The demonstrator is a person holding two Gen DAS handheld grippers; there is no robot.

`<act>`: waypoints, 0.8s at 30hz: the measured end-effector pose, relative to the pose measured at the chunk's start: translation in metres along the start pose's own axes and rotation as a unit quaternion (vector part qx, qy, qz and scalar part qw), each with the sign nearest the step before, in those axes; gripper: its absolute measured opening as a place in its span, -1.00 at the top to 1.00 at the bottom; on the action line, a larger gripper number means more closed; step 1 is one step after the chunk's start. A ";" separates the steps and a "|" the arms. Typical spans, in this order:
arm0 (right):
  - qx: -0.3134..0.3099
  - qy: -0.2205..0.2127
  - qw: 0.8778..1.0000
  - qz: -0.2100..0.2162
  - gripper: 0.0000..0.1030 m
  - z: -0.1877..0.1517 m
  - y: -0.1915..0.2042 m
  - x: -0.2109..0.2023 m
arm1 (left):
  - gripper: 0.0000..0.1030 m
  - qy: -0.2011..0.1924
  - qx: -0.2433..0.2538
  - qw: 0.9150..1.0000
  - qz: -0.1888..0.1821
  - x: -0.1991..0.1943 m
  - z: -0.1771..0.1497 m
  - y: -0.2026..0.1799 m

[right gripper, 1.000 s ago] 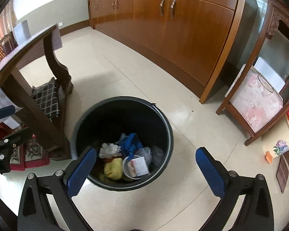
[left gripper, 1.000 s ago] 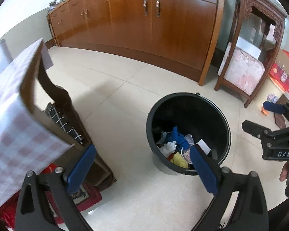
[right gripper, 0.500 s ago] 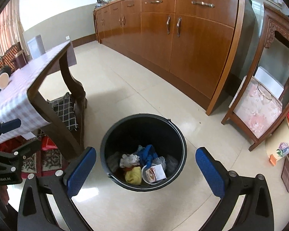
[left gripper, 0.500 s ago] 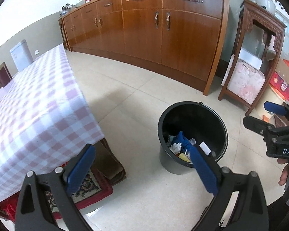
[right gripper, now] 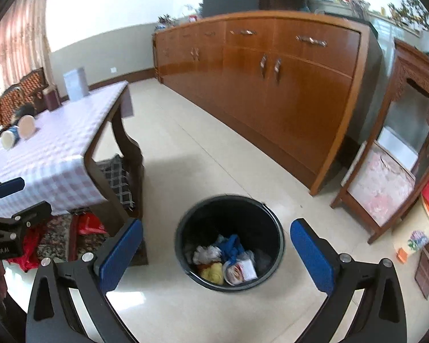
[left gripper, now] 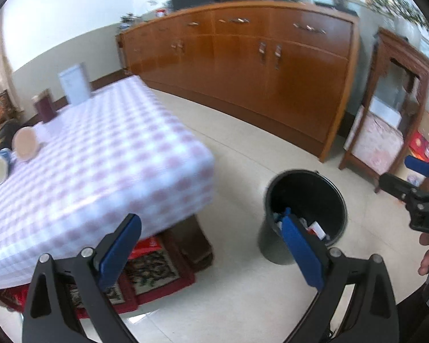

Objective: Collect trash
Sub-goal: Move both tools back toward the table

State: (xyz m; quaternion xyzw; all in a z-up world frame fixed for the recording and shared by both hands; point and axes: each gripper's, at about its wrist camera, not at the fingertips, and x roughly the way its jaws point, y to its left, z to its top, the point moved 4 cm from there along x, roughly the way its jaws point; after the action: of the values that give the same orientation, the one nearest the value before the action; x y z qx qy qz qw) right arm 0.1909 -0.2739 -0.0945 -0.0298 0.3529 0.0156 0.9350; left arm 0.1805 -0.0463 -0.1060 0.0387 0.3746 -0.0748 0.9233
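A black trash bucket (right gripper: 271, 228) stands on the tiled floor and holds crumpled paper, a blue rag, a yellow wad and wrappers (right gripper: 226, 260). It also shows in the left wrist view (left gripper: 333, 188). My right gripper (right gripper: 216, 253) is open and empty, high above the bucket. My left gripper (left gripper: 211, 245) is open and empty, above the floor between the table and the bucket. On the checked tablecloth (left gripper: 100, 154) lie two tipped cups (left gripper: 13, 154) at the far left.
A long wooden sideboard (right gripper: 271, 85) runs along the back. A carved wooden stand (right gripper: 400, 154) with a pink cushion is at right. A white box (left gripper: 74, 87) and a dark jar (left gripper: 44, 108) stand on the table's far end. Rugs and red bags (right gripper: 80, 228) lie under the table.
Both grippers have risen well above the bucket. The left view has swung left and up, so the tabletop and its cups now show. Both stay open and empty.
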 end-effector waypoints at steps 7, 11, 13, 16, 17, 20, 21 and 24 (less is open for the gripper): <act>-0.015 -0.022 0.997 0.077 -1.00 0.032 0.058 0.007 | -0.93 -0.023 -0.053 0.997 0.057 -0.026 0.003 0.070; -0.054 -0.012 0.993 0.107 -1.00 0.046 0.111 0.015 | -0.93 -0.030 -0.087 0.992 0.091 -0.040 -0.005 0.117; -0.069 -0.005 0.991 0.116 -1.00 0.051 0.134 0.018 | -0.93 -0.032 -0.098 0.989 0.104 -0.046 -0.010 0.136; -0.088 0.000 0.987 0.135 -1.00 0.058 0.172 0.023 | -0.93 -0.036 -0.115 0.984 0.131 -0.056 -0.018 0.169; -0.099 -0.003 0.984 0.147 -1.00 0.061 0.188 0.023 | -0.93 -0.038 -0.121 0.983 0.136 -0.058 -0.019 0.179; -0.132 -0.012 0.977 0.167 -1.00 0.068 0.223 0.022 | -0.93 -0.043 -0.150 0.974 0.166 -0.068 -0.027 0.221; -0.144 -0.017 0.973 0.178 -1.00 0.071 0.238 0.023 | -0.93 -0.044 -0.157 0.971 0.173 -0.070 -0.027 0.231; -0.168 -0.023 0.964 0.206 -1.00 0.084 0.274 0.026 | -0.93 -0.047 -0.184 0.962 0.197 -0.077 -0.030 0.269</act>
State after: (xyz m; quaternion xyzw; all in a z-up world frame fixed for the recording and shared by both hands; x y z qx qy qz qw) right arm 0.2515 0.0052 -0.0608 -0.1132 0.3225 0.2673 0.9010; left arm 0.1506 0.2313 -0.0693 -0.0629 0.3227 0.1769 0.9277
